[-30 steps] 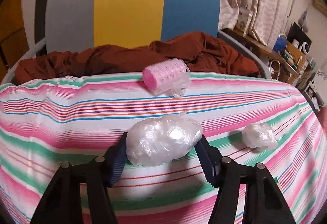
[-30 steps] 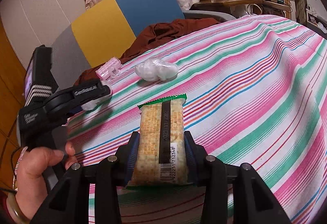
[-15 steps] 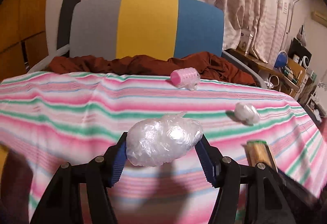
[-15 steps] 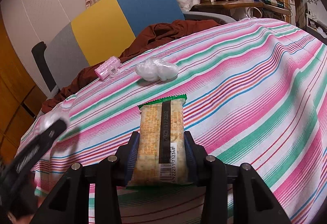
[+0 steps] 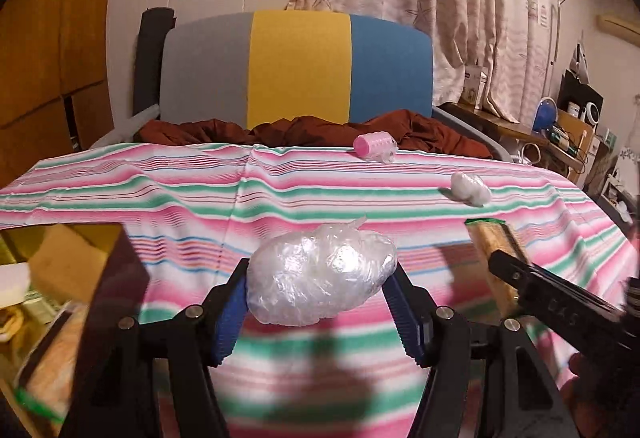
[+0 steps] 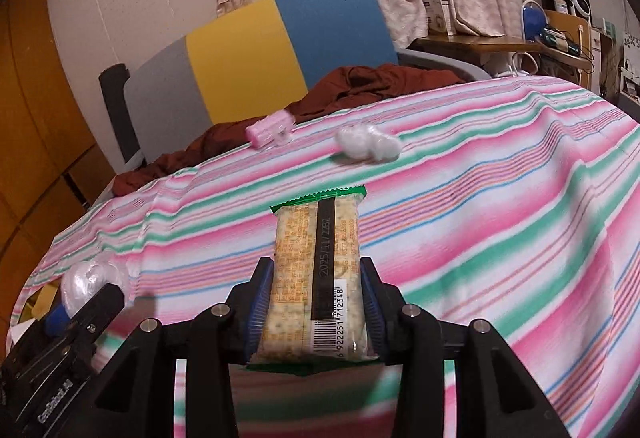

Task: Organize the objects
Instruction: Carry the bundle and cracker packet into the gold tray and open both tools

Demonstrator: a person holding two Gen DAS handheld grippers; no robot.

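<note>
My left gripper (image 5: pixel 318 302) is shut on a clear plastic bundle (image 5: pixel 320 274), held above the near left part of the striped tablecloth (image 5: pixel 200 198). The same bundle (image 6: pixel 90 280) shows at the lower left of the right wrist view. My right gripper (image 6: pixel 316 298) is shut on a cracker packet (image 6: pixel 316 278) with a green edge and a barcode; that packet (image 5: pixel 494 258) appears at the right of the left wrist view. A pink hair roller (image 5: pixel 374 146) (image 6: pixel 270 128) lies near the table's far edge. A second white plastic bundle (image 5: pixel 470 188) (image 6: pixel 366 144) rests to its right.
A chair (image 5: pixel 300 66) with grey, yellow and blue panels stands behind the table, a rust-brown cloth (image 5: pixel 320 128) draped over its seat. Cardboard boxes (image 5: pixel 52 258) sit below the table's left edge. A cluttered desk (image 5: pixel 560 134) and curtains fill the right background.
My left gripper has carried the plastic bundle back and to the left, so the table's left edge and the boxes below have come into view. The right gripper has rolled slightly, still holding the packet.
</note>
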